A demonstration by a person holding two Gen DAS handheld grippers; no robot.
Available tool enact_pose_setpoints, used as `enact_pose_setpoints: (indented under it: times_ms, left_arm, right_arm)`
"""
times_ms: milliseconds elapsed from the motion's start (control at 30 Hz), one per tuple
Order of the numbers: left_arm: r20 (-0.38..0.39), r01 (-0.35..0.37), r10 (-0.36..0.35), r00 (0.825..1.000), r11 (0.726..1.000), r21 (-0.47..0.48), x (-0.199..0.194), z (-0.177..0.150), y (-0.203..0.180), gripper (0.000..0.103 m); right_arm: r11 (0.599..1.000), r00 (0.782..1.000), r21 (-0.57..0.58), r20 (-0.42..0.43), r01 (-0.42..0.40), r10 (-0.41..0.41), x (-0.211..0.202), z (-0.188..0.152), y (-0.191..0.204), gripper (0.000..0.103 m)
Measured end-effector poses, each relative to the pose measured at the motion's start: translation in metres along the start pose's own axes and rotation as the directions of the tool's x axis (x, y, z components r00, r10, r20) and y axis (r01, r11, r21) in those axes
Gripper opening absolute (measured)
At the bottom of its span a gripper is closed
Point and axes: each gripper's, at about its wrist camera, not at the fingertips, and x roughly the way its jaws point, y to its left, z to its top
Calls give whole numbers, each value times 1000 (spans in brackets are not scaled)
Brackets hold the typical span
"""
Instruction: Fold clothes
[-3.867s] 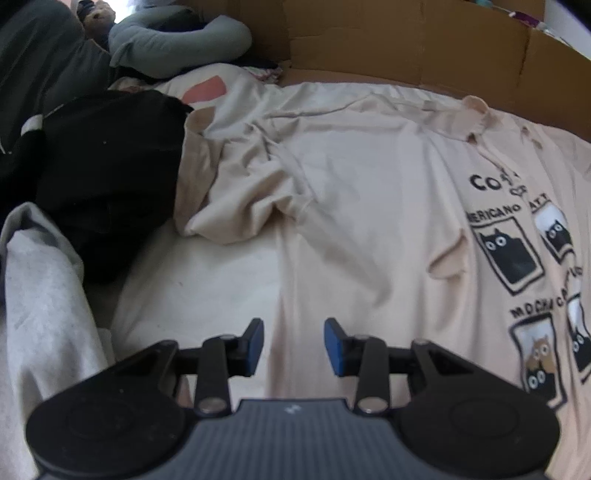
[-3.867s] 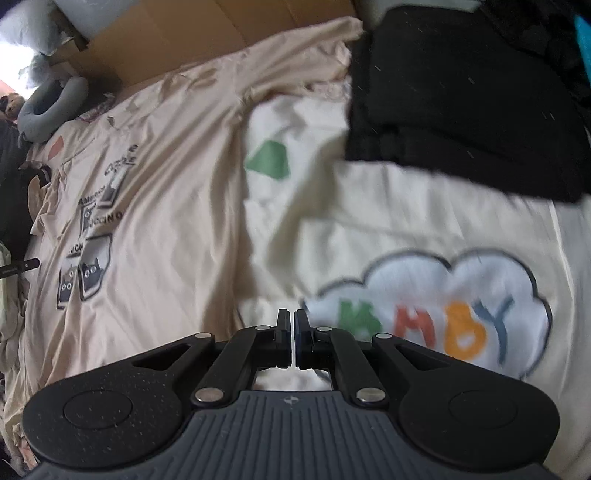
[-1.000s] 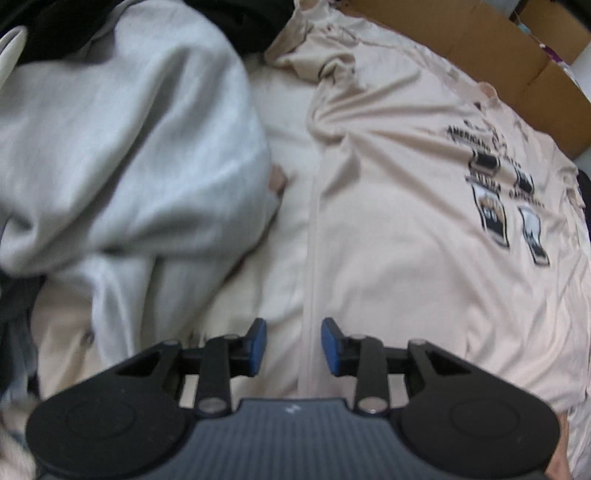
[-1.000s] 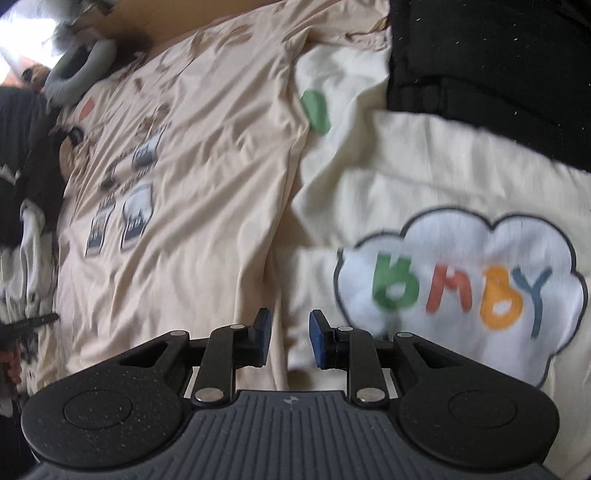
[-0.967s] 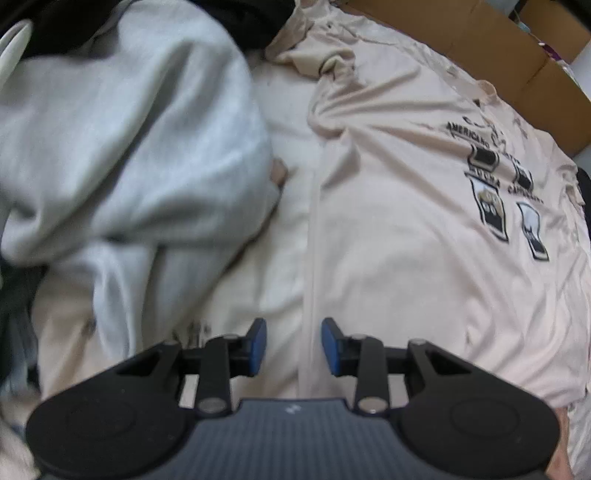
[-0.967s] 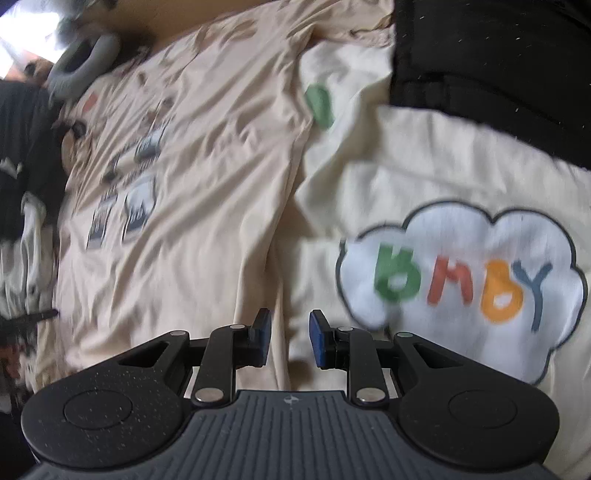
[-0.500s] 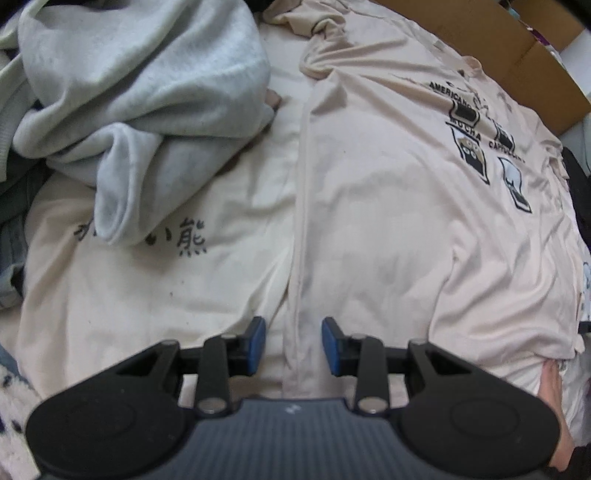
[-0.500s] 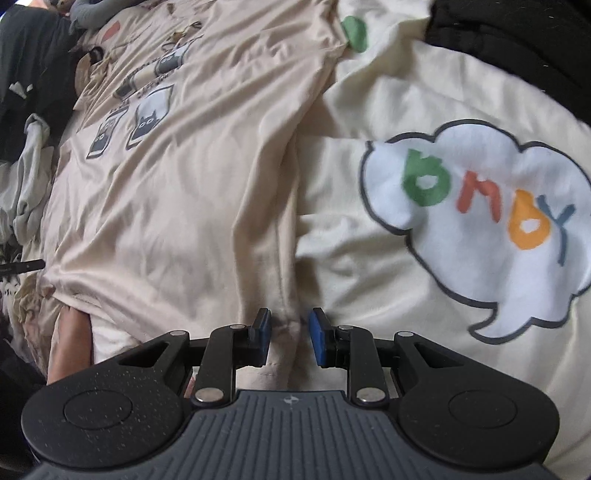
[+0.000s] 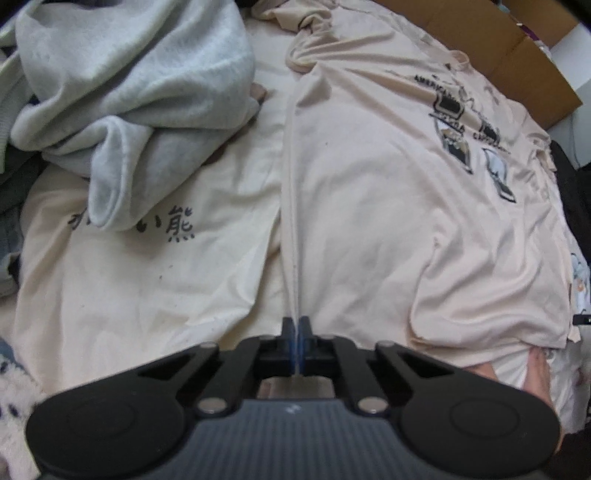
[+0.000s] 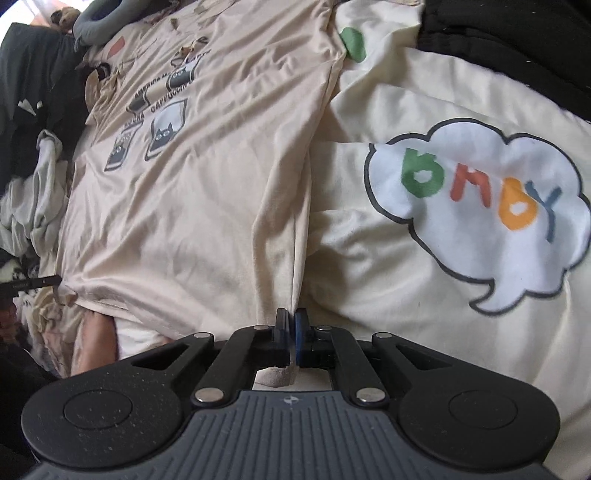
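Observation:
A beige T-shirt (image 9: 388, 192) with black cat prints lies spread front-up on a cream bedsheet (image 9: 147, 280). My left gripper (image 9: 296, 325) is shut on the shirt's left bottom corner, and the side seam runs straight away from its fingers. In the right wrist view the same T-shirt (image 10: 207, 184) lies to the left, and my right gripper (image 10: 291, 317) is shut on its right bottom corner. The hem between the two corners sags over the bed's near edge.
A grey sweatshirt (image 9: 140, 81) is heaped at the left beside the shirt. Black clothes (image 10: 517, 40) lie at the far right. The bedsheet (image 10: 424, 295) has a cloud print with coloured letters. Cardboard (image 9: 517, 44) stands behind the bed. A grey neck pillow (image 10: 103, 18) lies at the far end.
Both grippers have moved back to the shirt's bottom hem and closed on its two corners. Half a second ago both were open just above the hem.

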Motion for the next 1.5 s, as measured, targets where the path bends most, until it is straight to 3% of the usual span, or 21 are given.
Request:
enact_pose_setpoints:
  times_ms: [467,767,1133,1233,1300,1367,1500]
  left_arm:
    - [26,40,-41,999,998,48,-68,14,-4,1]
    - [-4,31,-31,1000,999,38,-47,-7,-15,1]
    - [-86,-68,66,994,997,-22,21,-21,-4,5]
    - [-76,-92,88,993,994,-52,19,-19,-5,12]
    - [-49,-99,96,994,993,-64,8,-16,-6,21]
    - [-19,-101,100,995,992,-75,-7,-10,-6,26]
    - [41,-103,107,993,991,-87,-37,10,-8,30]
  right_arm:
    - [999,999,18,24,37,-38,-52,-1,5,0]
    - [995,996,55,3,84,-84,-49,-16,-6,0]
    - [975,985,146,-53,168,-162,6,-29,-27,0]
    - [964,969,105,-83,243,-235,8,-31,-21,3]
    - [968,972,93,-59,233,-228,-5,-33,-19,9]
    - [966,969,75,-28,247,-246,-23,-32,-16,29]
    - [964,966,78,22,255,-257,-55,-22,-17,29]
